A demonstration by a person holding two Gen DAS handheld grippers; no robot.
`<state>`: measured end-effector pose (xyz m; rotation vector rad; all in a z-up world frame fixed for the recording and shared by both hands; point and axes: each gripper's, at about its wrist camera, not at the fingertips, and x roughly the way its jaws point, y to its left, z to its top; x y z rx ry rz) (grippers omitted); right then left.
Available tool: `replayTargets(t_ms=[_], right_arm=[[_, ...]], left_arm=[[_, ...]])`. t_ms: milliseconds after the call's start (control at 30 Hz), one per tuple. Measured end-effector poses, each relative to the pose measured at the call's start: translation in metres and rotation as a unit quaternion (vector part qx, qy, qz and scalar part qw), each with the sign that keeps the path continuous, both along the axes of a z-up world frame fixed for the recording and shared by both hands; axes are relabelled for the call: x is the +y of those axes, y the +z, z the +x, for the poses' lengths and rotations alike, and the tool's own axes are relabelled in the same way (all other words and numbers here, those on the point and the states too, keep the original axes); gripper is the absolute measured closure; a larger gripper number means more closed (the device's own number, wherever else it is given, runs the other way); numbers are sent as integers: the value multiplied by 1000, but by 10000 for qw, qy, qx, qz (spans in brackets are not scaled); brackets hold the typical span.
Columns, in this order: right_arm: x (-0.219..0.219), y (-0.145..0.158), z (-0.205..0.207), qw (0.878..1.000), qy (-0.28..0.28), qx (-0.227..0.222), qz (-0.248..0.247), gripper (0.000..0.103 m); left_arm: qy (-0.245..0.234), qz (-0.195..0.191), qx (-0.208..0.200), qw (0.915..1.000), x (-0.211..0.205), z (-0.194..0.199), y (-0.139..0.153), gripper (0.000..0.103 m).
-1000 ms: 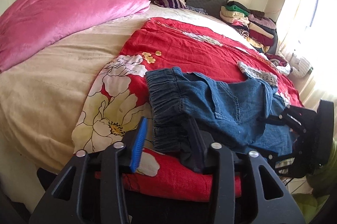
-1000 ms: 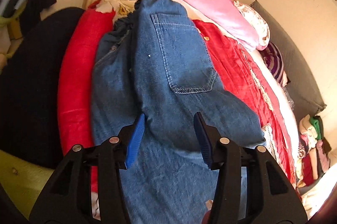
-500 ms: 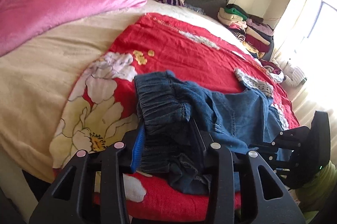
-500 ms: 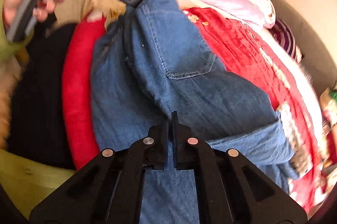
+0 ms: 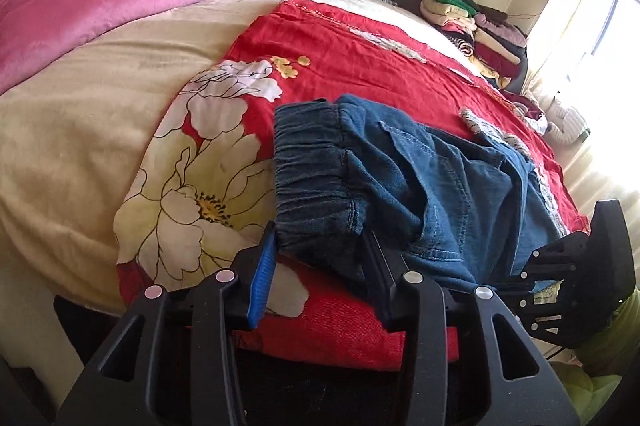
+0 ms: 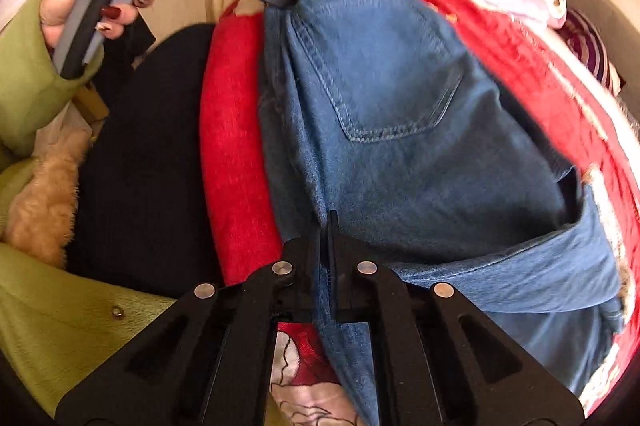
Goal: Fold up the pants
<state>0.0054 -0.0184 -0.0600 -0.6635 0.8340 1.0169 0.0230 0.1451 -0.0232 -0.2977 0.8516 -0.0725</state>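
Since a second ago, the right gripper (image 6: pixel 325 226) has pinched shut on the jeans (image 6: pixel 400 129) at frame centre. They lie half-doubled on the red spread (image 5: pixel 360 45). Lower centre, the left gripper (image 5: pixel 318 258) stands spread around the waistband (image 5: pixel 316 161). Most folding seems left.

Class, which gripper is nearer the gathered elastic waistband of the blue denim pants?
Left. The left gripper is open with the waistband between its fingers; the right gripper is shut on the pants' fabric farther down, past the back pocket.
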Motion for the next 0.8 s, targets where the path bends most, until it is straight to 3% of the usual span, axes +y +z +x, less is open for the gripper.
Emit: replayTargets(t_ms=[133,267,467,600,800], right_arm=[[-2,1,-1,10000,12,67,65,103],[-2,-1,4,9998,-23,123,119,102],[-6,-1,1,9996,-12,208,191,99],[-11,0,3,9990,-28,335,293,93],[-17,6,-3,9981,-85,445,411,86]], left_arm=[[89,790,-128,9968,-14,-7,20,57],[233,1284,-412,9906,-20,-16,46,52],[-66,1059,-579,9927,-39,-9,57,51],[-359,1089,-287,9930,-60,9,33,53],[-371,1270,42,9912,-63,17,4,54]])
